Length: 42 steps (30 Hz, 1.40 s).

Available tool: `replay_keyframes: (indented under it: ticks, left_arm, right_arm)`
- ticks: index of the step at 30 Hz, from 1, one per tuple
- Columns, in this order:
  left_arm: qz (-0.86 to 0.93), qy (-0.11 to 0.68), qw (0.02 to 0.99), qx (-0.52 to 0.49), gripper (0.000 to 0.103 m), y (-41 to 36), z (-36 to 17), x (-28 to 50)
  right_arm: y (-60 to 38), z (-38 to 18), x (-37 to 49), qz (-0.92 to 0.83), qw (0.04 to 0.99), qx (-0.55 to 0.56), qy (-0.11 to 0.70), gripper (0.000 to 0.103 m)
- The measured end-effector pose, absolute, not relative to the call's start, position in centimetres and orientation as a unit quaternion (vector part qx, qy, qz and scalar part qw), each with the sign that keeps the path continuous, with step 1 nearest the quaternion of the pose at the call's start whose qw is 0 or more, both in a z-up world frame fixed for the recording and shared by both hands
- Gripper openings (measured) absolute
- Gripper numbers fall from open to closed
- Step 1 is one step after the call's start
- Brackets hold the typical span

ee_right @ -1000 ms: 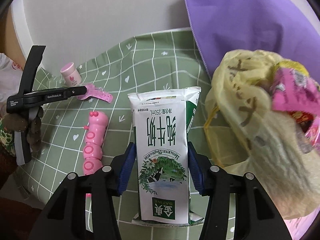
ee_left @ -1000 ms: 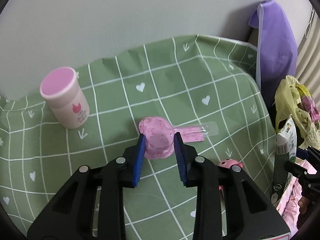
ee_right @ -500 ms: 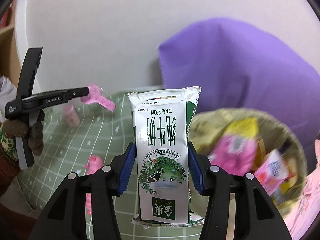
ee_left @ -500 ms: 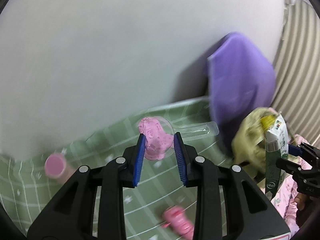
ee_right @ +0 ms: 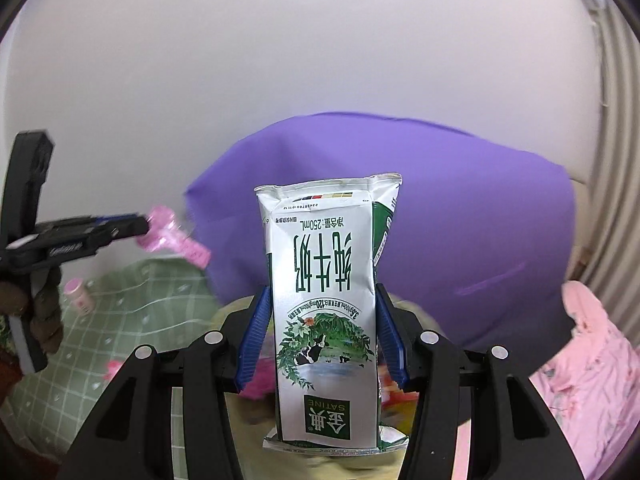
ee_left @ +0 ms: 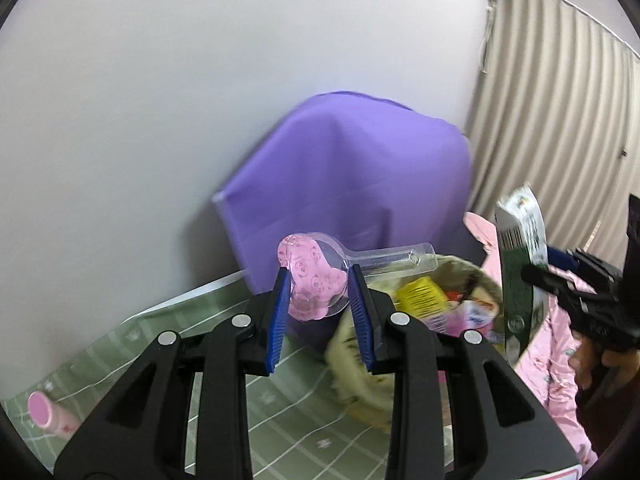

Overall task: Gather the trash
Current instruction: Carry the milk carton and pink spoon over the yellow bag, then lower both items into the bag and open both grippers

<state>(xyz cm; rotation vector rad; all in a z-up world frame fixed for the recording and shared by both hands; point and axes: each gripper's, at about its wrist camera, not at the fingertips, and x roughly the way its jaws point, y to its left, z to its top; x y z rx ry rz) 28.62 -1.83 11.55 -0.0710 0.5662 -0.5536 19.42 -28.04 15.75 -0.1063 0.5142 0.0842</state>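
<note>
My left gripper [ee_left: 318, 286] is shut on a pink lollipop-shaped plastic wrapper [ee_left: 314, 276] and holds it in the air near the rim of the yellow trash bag [ee_left: 400, 384]. My right gripper [ee_right: 322, 330] is shut on a white and green milk carton [ee_right: 326, 304], held upside down above the same bag [ee_right: 240, 312]. In the left wrist view the carton [ee_left: 520, 264] and the right gripper [ee_left: 576, 280] are at the right. In the right wrist view the left gripper [ee_right: 136, 228] and wrapper [ee_right: 172, 236] are at the left.
A purple cloth [ee_left: 348, 184] hangs behind the bag against the white wall. The green checked tablecloth [ee_left: 280, 408] lies below, with a pink-lidded jar [ee_left: 48, 416] at its left. Pink floral fabric [ee_right: 592, 368] lies to the right, and a curtain [ee_left: 560, 120] hangs beyond it.
Both grippers have lifted off the table and moved right to the trash bag, each still holding its item. The jar and pink toy have dropped toward the frame edge.
</note>
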Motion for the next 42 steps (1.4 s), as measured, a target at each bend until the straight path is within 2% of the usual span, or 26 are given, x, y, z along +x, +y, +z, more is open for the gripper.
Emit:
replay_keyframes:
  ticks: [7, 13, 19, 23, 31, 42]
  left_arm:
    - [-0.33, 0.296, 0.896, -0.017, 0.028, -7.5, 10.9, 28.4]
    - [-0.393, 0.339, 0.855, -0.004, 0.028, -12.4, 8.8, 28.1]
    - [-0.396, 0.388, 0.832, 0.024, 0.028, -16.3, 4.7, 29.9]
    - [-0.388, 0.396, 0.832, 0.02, 0.028, -17.0, 4.2, 31.3]
    - [-0.384, 0.399, 0.833, 0.025, 0.028, -17.7, 4.3, 32.1]
    - [-0.372, 0.402, 0.837, 0.018, 0.027, -14.7, 4.6, 31.1]
  right_arm:
    - [-33.3, 15.6, 19.2, 0.002, 0.965, -0.022, 0.26, 0.048]
    - [-33.8, 14.1, 20.5, 0.018, 0.963, -0.007, 0.269, 0.048]
    - [-35.0, 9.7, 24.2, 0.048, 0.946, 0.015, 0.32, 0.048]
    - [-34.6, 7.7, 25.1, 0.053, 0.94, 0.001, 0.338, 0.048]
    - [-34.4, 7.2, 25.8, 0.055, 0.939, -0.002, 0.34, 0.048]
    - [-32.3, 6.4, 26.5, 0.049, 0.929, -0.025, 0.367, 0.047]
